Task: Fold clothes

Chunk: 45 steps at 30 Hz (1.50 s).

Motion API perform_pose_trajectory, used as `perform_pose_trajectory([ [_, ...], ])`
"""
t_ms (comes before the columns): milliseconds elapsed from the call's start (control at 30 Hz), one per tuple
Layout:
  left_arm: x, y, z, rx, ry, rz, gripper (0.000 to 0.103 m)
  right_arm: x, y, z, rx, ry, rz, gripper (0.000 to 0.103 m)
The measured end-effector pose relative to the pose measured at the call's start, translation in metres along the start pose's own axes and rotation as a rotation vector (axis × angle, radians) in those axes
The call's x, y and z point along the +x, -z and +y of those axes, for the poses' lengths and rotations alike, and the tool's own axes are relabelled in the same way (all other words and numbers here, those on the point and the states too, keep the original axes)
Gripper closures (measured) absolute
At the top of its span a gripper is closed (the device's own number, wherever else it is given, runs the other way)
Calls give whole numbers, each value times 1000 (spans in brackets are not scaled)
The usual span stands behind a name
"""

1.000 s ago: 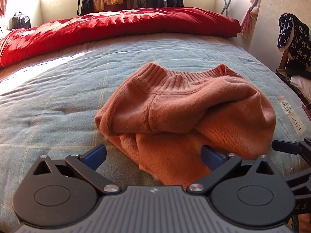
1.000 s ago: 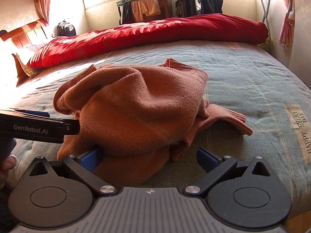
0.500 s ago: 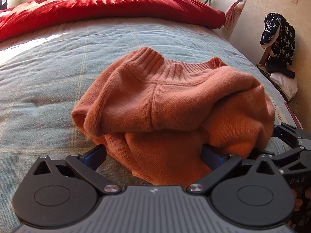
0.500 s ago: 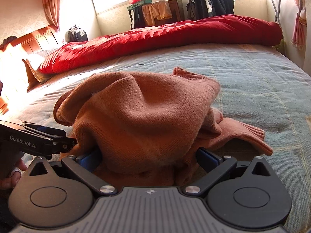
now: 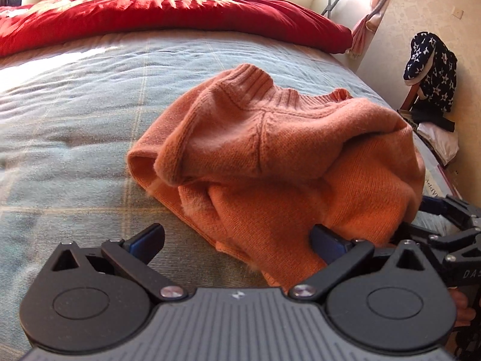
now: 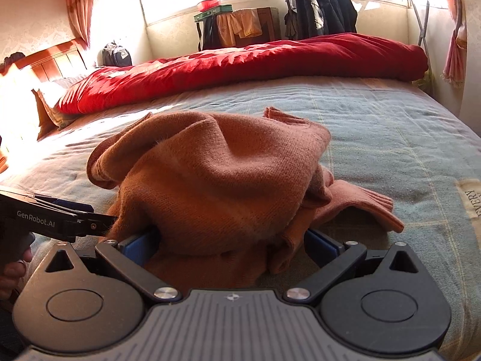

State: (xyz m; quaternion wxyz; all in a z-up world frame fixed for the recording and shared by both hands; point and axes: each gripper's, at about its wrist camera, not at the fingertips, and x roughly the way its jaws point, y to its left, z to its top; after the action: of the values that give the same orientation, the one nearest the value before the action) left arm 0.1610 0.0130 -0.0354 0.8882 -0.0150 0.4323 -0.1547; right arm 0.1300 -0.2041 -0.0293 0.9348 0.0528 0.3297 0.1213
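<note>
An orange knitted sweater (image 5: 270,162) lies crumpled in a heap on the blue-grey bed cover (image 5: 75,114); it also shows in the right wrist view (image 6: 222,180). My left gripper (image 5: 237,237) is open, its fingers either side of the sweater's near hem. My right gripper (image 6: 231,243) is open too, with the heap's near edge between its blue pads. The right gripper shows at the right edge of the left wrist view (image 5: 445,219), against the sweater. The left gripper shows at the left of the right wrist view (image 6: 60,219), touching the sweater's side.
A red duvet (image 6: 240,63) is bunched along the far side of the bed. A chair with a star-patterned garment (image 5: 430,75) stands right of the bed. A rack of dark clothes (image 6: 318,6) stands by the window. A wooden headboard (image 6: 45,63) is at the left.
Both grippers have moved forward and lower, closing in on the sweater's near edge. The sweater now sits between each gripper's fingers. Both stay open.
</note>
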Motion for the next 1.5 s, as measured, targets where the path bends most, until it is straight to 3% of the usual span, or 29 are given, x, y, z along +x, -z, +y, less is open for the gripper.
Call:
perform_pose_trajectory([
  [100, -15, 8, 0, 67, -76, -19, 1, -11, -2, 9, -55, -11, 12, 0],
  [267, -30, 19, 3, 147, -105, -42, 1, 2, -9, 25, -150, 57, 31, 0],
  [333, -32, 19, 6, 143, -116, -47, 1, 12, -19, 27, -169, 90, 27, 0],
  [567, -32, 1, 24, 120, -109, -89, 1, 44, -85, 15, -173, 77, -10, 0],
  [833, -17, -21, 41, 78, -96, -114, 1, 135, -163, -1, -183, 165, 23, 0],
  [1067, -9, -24, 48, 79, -98, -97, 1, 161, -184, -9, -150, 133, 83, 0],
  [1267, -23, -26, 50, 81, -105, -138, 1, 78, -155, 6, -222, 57, 9, 0],
  [1500, -18, -67, 49, 39, -49, -181, 1, 3, -105, 26, -298, -11, -31, 0],
])
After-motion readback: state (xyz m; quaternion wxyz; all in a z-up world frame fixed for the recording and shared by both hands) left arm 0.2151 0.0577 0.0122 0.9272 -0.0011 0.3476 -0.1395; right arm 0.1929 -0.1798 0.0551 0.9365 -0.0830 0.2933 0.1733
